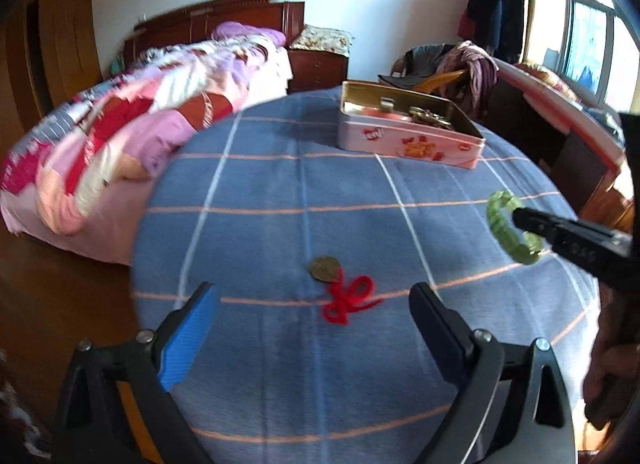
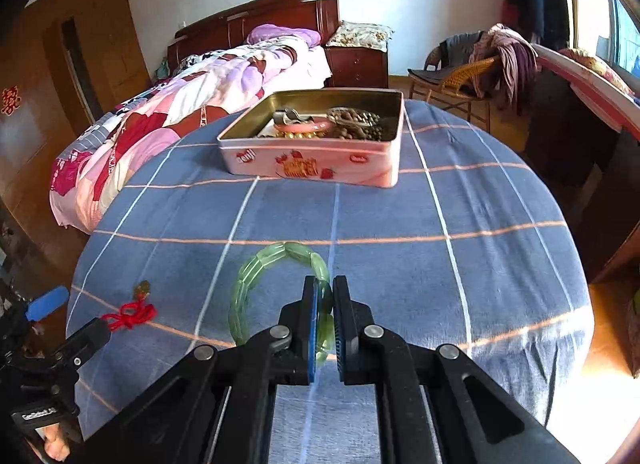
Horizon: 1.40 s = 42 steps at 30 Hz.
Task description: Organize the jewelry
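- A round table (image 2: 400, 264) covered with a blue cloth crossed by white and orange lines stands in a bedroom.
- Behind it is a bed (image 2: 192, 88) with a pink, red and white patchwork quilt and a dark wooden headboard; a nightstand (image 2: 356, 60) sits beside it, and a wicker chair (image 2: 460, 80) draped with clothes stands to the right, near a bright window (image 1: 588, 48).
- A pink tin box (image 2: 316, 168) with red and orange print sits open at the far side of the table; inside lie a pink bracelet, brown beads, gold beads and a metal piece, heaped together.
- The right gripper (image 2: 323, 292) is clamped on a green bead bracelet (image 2: 256, 264), its blue-lined fingers nearly together with one side of the loop pinched between them. The rest of the loop sticks out ahead and to the left of the fingers, raised above the cloth, well short of the tin.
- In the left wrist view the same bracelet (image 1: 508, 228) hangs from the tip of the right gripper (image 1: 520, 218) at the right edge, clear of the table.
- The left gripper (image 1: 316, 296) is spread wide and grips nothing.
- A bronze coin pendant on a knotted red cord (image 1: 340, 292) lies flat on the cloth between and just ahead of the left fingers, touching neither. In the right wrist view it (image 2: 132, 308) lies near the table's left edge, beside the left gripper (image 2: 76, 324).
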Each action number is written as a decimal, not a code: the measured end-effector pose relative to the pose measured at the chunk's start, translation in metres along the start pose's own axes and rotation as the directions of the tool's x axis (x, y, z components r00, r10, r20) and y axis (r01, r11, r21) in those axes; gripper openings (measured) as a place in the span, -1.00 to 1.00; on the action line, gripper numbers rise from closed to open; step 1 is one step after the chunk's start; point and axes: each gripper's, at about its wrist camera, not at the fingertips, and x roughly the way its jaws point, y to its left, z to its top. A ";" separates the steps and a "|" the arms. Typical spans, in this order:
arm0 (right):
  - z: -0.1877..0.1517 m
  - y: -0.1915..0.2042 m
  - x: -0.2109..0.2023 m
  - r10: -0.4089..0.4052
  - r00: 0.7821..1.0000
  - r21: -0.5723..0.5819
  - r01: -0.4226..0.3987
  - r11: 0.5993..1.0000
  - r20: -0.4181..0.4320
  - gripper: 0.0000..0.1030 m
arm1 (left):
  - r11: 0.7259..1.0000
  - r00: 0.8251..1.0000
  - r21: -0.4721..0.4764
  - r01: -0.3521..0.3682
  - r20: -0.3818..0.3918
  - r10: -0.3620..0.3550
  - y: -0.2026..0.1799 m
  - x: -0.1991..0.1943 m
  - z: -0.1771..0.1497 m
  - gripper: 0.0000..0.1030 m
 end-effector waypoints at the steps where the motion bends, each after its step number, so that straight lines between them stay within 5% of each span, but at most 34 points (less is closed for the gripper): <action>1: -0.001 -0.001 0.002 0.002 1.000 0.004 -0.002 1.000 -0.006 -0.88 | 1.000 1.000 -0.003 0.002 -0.002 -0.002 0.000 0.001 -0.001 0.73; 2: -0.002 -0.001 0.005 0.006 1.000 0.011 -0.006 1.000 -0.010 -0.88 | 1.000 1.000 0.000 0.005 -0.008 -0.005 -0.002 0.004 -0.001 0.43; 4: -0.005 -0.003 0.008 0.014 1.000 0.017 -0.014 1.000 -0.017 -0.88 | 1.000 0.999 0.004 0.021 -0.037 -0.021 -0.005 0.011 -0.001 0.27; 12: -0.010 0.002 0.013 0.025 0.999 0.005 -0.025 1.000 -0.032 -0.88 | 0.999 0.994 -0.034 -0.013 -0.108 0.009 -0.012 0.039 -0.001 0.23; 19: -0.012 -0.001 0.023 0.028 0.998 0.021 -0.027 0.999 -0.061 -0.88 | 1.000 0.995 0.000 -0.023 -0.102 0.023 -0.018 0.043 0.004 -0.65; 22: -0.012 -0.001 0.025 0.037 0.997 0.020 -0.035 0.999 -0.063 -0.88 | 1.000 0.995 -0.007 -0.015 -0.094 0.014 -0.019 0.044 0.005 -0.79; 33: -0.013 -0.002 0.022 0.042 0.998 0.025 -0.041 0.999 -0.042 -0.88 | 0.999 0.997 -0.034 0.038 -0.067 -0.040 -0.019 0.036 0.008 -0.88; 42: -0.015 -0.004 0.017 0.039 0.999 0.031 -0.038 0.999 -0.027 -0.88 | 0.990 0.991 -0.053 0.128 0.037 -0.126 -0.012 0.007 0.015 -0.89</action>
